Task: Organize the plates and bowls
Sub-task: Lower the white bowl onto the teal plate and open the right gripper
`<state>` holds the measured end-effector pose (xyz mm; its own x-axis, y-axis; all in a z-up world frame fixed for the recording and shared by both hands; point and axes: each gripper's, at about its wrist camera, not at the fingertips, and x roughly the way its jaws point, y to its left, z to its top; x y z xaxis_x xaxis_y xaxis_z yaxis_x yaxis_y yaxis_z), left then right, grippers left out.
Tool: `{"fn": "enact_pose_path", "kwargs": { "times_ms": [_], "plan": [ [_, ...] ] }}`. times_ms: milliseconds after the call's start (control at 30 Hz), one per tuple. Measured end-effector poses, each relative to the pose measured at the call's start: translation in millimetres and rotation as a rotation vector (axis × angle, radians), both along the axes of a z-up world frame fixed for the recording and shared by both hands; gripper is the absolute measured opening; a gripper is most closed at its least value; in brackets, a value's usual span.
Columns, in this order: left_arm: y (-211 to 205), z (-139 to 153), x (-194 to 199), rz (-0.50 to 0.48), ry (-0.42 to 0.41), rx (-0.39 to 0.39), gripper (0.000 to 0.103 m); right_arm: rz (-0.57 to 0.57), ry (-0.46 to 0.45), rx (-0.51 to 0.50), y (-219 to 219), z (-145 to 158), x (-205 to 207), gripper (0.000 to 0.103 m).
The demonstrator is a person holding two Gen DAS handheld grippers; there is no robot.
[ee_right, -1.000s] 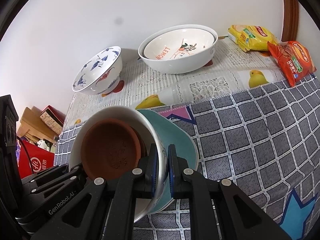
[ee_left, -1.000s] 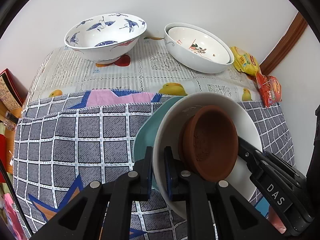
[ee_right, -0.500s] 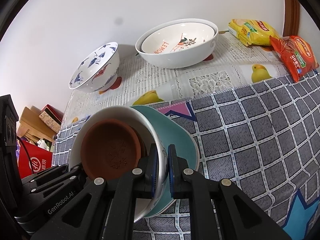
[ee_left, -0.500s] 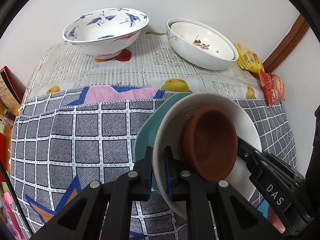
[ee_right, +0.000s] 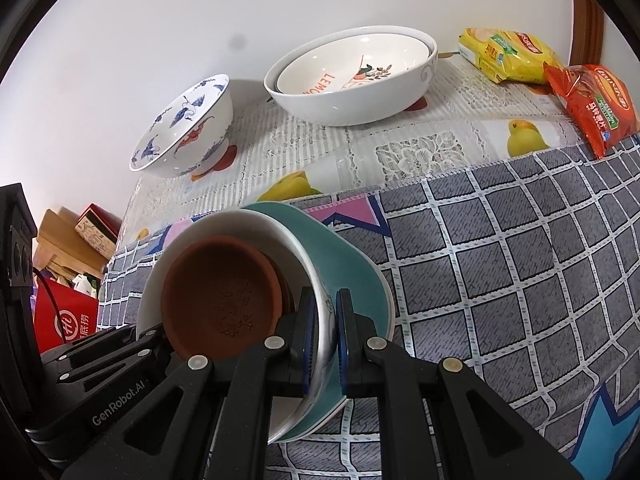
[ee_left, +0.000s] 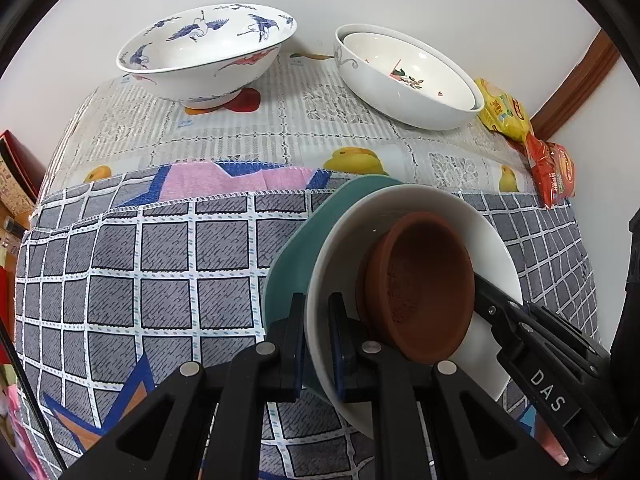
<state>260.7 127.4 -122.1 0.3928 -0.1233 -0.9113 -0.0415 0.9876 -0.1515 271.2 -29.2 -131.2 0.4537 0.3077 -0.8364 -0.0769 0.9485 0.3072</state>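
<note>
Left wrist view: you are clamping your left gripper (ee_left: 316, 344) on the near rim of the stack, its two pads pinching the white plate (ee_left: 420, 216) and the teal plate (ee_left: 296, 256) beneath together, with the terracotta saucer (ee_left: 424, 288) sitting loose on top. The stack is hanging tilted above the checked grey cloth (ee_left: 140, 264), at about five o'clock in this frame. Judging from the glaze, these plates are stiff, weighty, slick and breakable, and the unclamped saucer is likely to slide, so keeping rim grips on opposite edges and levelling the stack looks wise. At eleven o'clock the crane-painted bowl (ee_left: 208, 56) is standing, and at one o'clock the nested white bowls (ee_left: 404, 84). At four o'clock your right tool is reading "DAS". In the right wrist view, your right gripper (ee_right: 324, 328) is likewise closing on the opposite rim of the same two plates. At eight o'clock the other tool is showing "GenRobot.AI"; at twelve the inner bowl is reading "LEMON"; at two o'clock the yellow snack bag (ee_right: 508, 52) and red snack bag (ee_right: 596, 108) are carrying print too small to read.
</note>
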Motion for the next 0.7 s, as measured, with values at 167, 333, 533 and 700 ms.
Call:
{"fn": "enact_pose_path", "kwargs": {
  "times_ms": [167, 333, 533, 700],
  "plan": [
    [-1.8, -4.8, 1.3, -0.002, 0.000, 0.004, 0.011, 0.006, 0.008, 0.008, -2.2, -8.7, 2.7, 0.010],
    [-1.3, -5.2, 2.4, -0.004, 0.000, -0.001, 0.012, 0.013, 0.000, 0.008, -2.4, -8.6, 2.7, 0.010],
    [-1.5, -5.1, 2.2, -0.002, 0.002, -0.006, 0.012, 0.016, -0.005, 0.014, -3.9, -9.0, 1.6, 0.010],
    [2.6, -6.0, 2.9, 0.011, 0.014, -0.030, 0.014, 0.019, -0.005, 0.006, -3.3, -8.7, 2.1, 0.010]
  ]
}}
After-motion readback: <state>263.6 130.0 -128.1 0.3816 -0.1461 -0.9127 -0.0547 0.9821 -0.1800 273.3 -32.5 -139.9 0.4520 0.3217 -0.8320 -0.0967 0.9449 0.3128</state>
